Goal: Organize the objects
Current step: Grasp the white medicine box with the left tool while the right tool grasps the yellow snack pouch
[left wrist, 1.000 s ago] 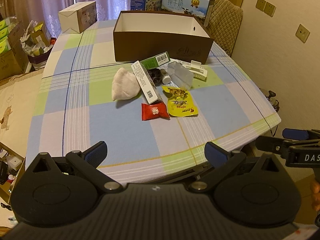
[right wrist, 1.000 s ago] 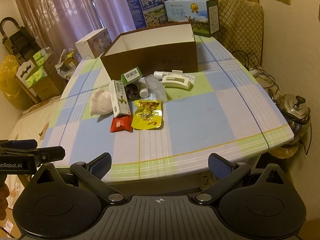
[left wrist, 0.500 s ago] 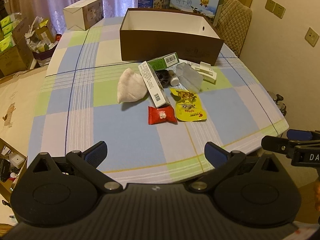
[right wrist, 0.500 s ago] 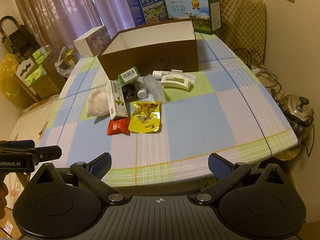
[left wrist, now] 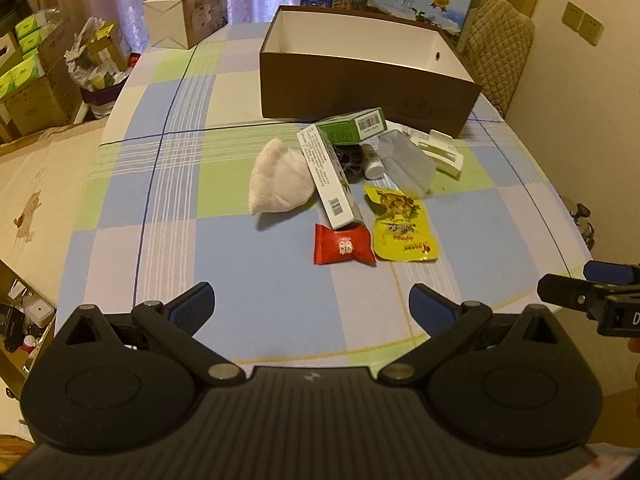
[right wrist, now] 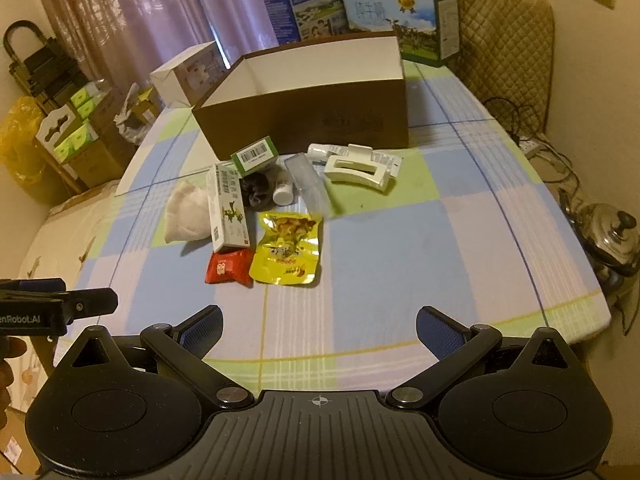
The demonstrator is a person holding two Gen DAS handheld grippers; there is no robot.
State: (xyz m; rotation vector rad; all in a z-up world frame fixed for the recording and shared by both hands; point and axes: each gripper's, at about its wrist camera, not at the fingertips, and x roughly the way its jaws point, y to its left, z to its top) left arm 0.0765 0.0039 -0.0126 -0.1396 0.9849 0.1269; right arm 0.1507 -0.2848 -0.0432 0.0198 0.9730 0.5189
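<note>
I see the checked tablecloth (left wrist: 200,208) under everything. At 12 o'clock stands the brown open box (left wrist: 360,80), with nothing visible inside. Just before it lies the heap: white pouch (left wrist: 280,180), long white carton (left wrist: 330,180), yellow snack bag (left wrist: 402,228), red candy packet (left wrist: 342,245). My left gripper (left wrist: 310,310) and right gripper (right wrist: 319,330) hover at 6 o'clock, fingers wide apart, holding nothing.

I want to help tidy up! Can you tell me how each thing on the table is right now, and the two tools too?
Brown box: open on top, looks empty.
Long white carton: lying flat, closed.
Green carton: propped on the pile, closed.
Red packet: flat, sealed.
Yellow pouch: flat, sealed.
White cloth bag: slumped beside the carton.
White hair clip: lying shut.
Left tool: open, empty.
Right tool: open, empty.
</note>
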